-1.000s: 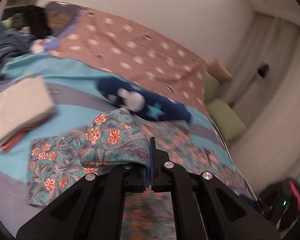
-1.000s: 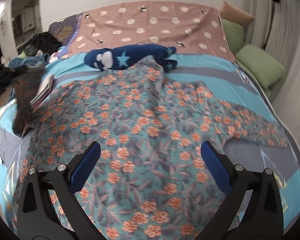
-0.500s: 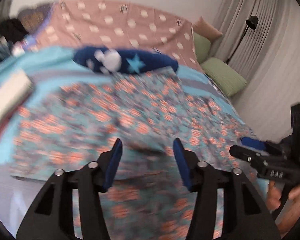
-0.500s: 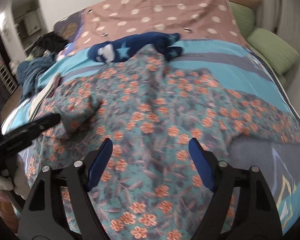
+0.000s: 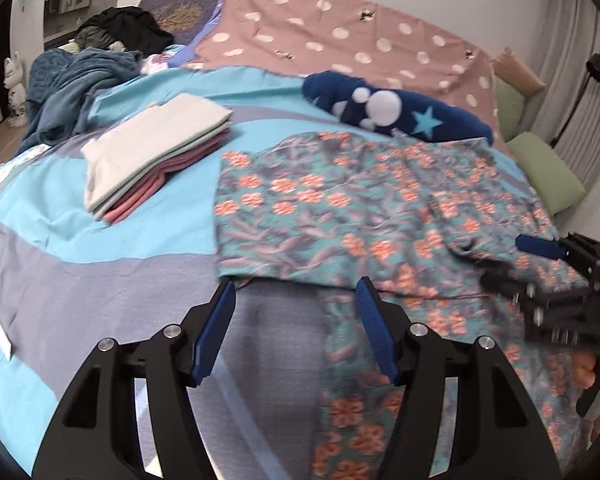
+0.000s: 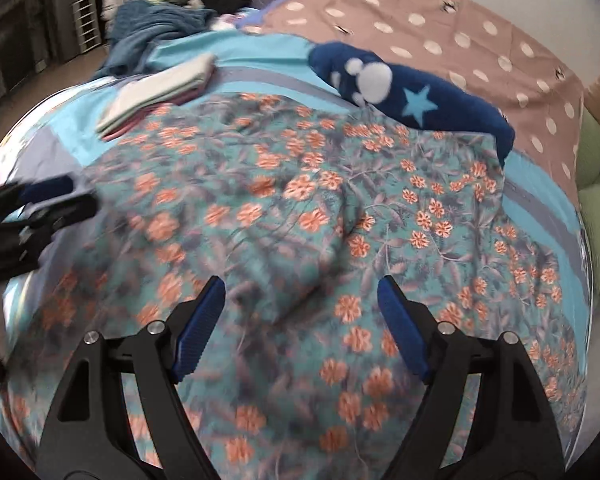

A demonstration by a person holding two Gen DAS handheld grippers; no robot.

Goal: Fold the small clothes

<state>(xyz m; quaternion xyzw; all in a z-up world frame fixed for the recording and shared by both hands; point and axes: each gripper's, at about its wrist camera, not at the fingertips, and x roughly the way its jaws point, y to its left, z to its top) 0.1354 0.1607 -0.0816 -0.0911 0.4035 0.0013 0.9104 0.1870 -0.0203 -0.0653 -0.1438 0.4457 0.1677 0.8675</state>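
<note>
Navy plush toy [image 5: 396, 110] overlaps floral garment's [image 5: 340, 208] far edge.

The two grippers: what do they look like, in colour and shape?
Both the left gripper and the right gripper have matte black angular frames with cut-out openings, silver round bolt heads, and two long fingers faced with ribbed blue pads.

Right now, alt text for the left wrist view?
The open left gripper hovers over the near edge of a floral teal garment spread on a striped blue bedsheet. A folded stack of clothes lies to the left, a navy star-print garment behind, the right gripper at right.
</note>
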